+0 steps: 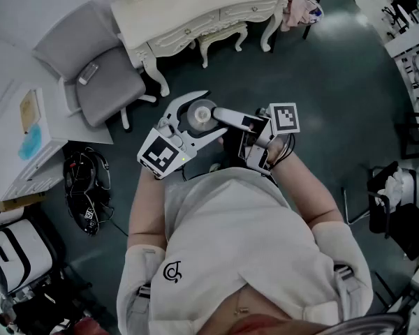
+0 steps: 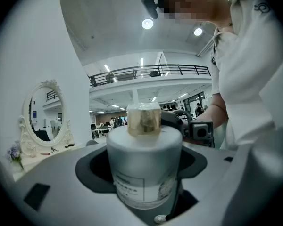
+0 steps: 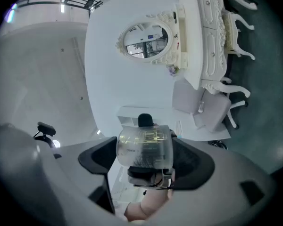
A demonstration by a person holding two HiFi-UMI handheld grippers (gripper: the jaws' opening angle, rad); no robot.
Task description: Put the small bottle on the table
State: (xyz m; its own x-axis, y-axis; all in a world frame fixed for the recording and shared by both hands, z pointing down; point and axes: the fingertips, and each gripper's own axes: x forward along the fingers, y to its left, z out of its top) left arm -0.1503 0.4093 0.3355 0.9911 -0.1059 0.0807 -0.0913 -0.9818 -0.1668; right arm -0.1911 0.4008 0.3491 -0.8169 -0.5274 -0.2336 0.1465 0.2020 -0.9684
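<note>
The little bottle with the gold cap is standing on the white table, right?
Not quite. The little bottle does have a gold cap, but it is not standing on the white table. It is up in the air, between the jaws of the left gripper, close in front of the person and over the dark floor. The head view shows this.

Two tools are counted: one left tool [image 1: 207, 112] and one right tool [image 1: 222, 116]. Two marker cubes are counted, one [image 1: 160, 153] on the left tool and one [image 1: 284, 117] on the right tool. One bottle [image 2: 144, 168] is seen, with one gold cap [image 2: 144, 119]. One white table [image 1: 188, 5], one stool [image 1: 220, 39], one oval mirror [image 3: 146, 39] and one bunch of purple flowers [image 2: 14, 153] are counted. One grey chair [image 1: 115, 89] is seen, with one small object [image 1: 88, 73] on it. Two round ceiling lamps [image 2: 147, 23] [image 2: 198, 31] are counted.
</note>
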